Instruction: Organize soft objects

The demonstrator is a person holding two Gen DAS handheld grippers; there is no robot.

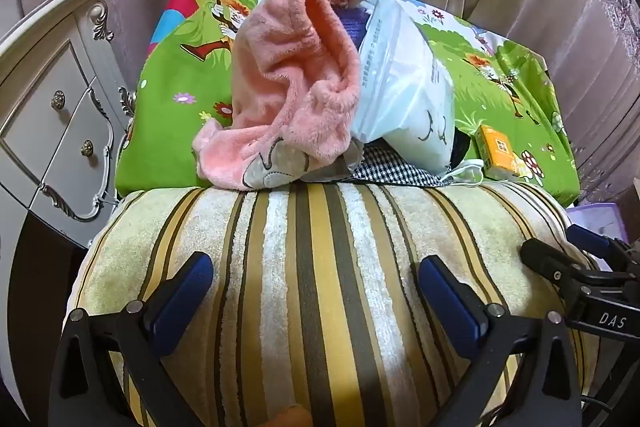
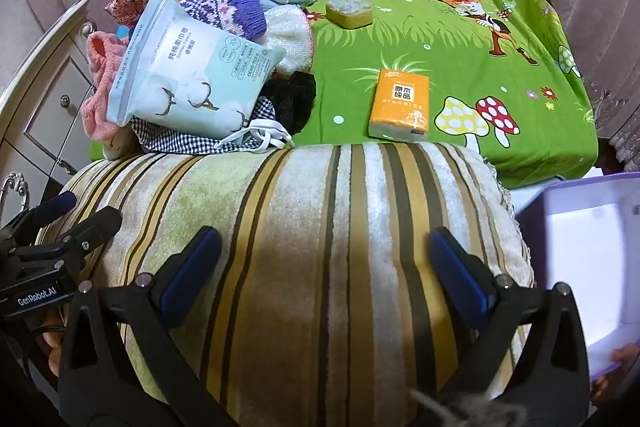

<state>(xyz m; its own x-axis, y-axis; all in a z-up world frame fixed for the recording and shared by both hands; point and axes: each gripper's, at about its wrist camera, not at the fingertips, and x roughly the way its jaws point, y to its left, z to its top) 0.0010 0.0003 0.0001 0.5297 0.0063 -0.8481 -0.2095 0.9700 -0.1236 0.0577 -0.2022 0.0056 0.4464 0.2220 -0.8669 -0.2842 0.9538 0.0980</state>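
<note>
Striped cushion (image 2: pixel 320 247) — beneath open tongs (image 2: pixel 326 255)

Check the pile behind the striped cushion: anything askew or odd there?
Yes. The tissue pack leans tilted on a loose heap of pink cloth, a knit hat and checked fabric, with a white cord trailing out at the cushion's edge. Nothing looks spilled or damaged. Both grippers hover open over the cushion.

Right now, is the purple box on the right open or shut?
Open: the purple box shows its pale inside in the right wrist view, with no lid over it.
</note>
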